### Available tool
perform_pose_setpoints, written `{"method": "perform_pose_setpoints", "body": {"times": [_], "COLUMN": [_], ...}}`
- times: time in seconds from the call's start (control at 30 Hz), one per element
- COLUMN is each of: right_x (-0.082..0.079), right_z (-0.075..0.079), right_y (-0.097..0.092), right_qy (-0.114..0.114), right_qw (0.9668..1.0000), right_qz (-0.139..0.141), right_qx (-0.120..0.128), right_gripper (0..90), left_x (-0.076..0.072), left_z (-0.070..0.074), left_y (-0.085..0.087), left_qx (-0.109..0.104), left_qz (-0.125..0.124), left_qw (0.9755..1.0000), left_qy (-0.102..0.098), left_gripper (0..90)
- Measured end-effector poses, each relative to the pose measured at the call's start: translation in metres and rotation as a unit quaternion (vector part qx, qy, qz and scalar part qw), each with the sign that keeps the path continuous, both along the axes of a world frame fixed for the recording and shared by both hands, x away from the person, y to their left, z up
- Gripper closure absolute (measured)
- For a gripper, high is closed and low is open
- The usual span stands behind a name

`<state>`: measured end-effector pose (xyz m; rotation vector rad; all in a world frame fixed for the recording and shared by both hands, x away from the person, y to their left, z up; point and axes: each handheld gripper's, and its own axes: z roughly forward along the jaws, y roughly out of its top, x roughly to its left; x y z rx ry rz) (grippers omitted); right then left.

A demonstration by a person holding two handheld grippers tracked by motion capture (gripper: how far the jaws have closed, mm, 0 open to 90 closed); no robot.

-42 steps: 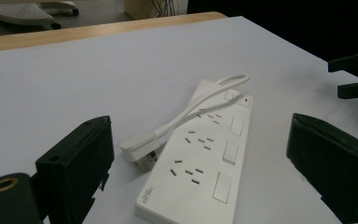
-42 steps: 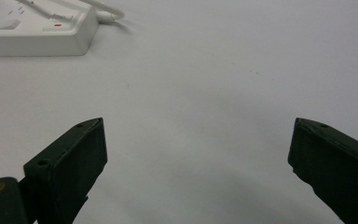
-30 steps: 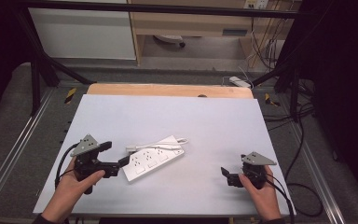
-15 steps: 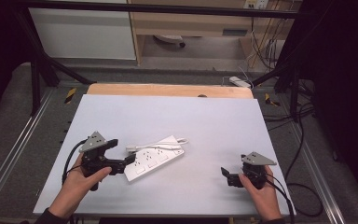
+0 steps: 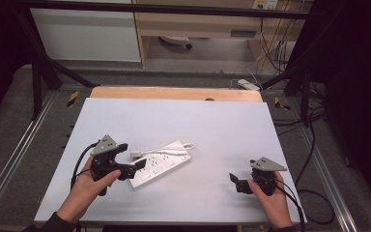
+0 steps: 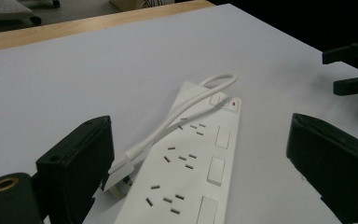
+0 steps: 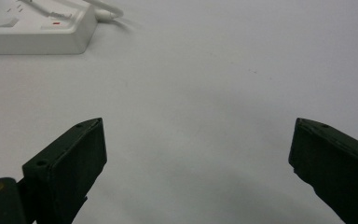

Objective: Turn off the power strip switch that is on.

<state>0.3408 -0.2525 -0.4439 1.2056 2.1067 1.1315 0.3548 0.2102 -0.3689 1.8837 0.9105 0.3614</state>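
left gripper [image 5: 134, 163]: jaws wide apart, at the near end of the flat white plastic power strip [image 5: 160, 165] | strip lay mid-table on the pale grey table [image 5: 212, 125], white cord [image 6: 179, 112] on top | right gripper [image 5: 234, 181]: jaws wide apart, holding nothing, well apart from strip

The white table [image 5: 212, 125] carries a white power strip [image 5: 160, 165] left of centre, its short cable [image 5: 162, 151] lying along the strip.

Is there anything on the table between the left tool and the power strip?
Nothing visible. The left tool already has its open jaws on either side of the near end of the power strip, with the strip's own white plug beside one jaw.
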Motion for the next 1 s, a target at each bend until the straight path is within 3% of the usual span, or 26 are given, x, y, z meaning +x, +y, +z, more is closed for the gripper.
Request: {"method": "perform_pose_setpoints", "body": {"times": [0.57,1.0], "right_x": [0.000,0.000], "right_z": [0.000,0.000], "right_y": [0.000,0.000], "right_qy": [0.000,0.000], "right_qw": [1.0000,1.0000], "right_qz": [-0.002,-0.001], "right_qx": [0.000,-0.002], "right_gripper": [4.6,4.6], "left_x": [0.004,0.003], "left_z": [-0.013,-0.024], "left_y": [-0.009,-0.014], "left_qx": [0.022,0.025], "left_qz": [-0.008,-0.008], "left_qw": [0.9996,0.9994], "left_qy": [0.014,0.020], "left_gripper": [7.7,8.3]}}
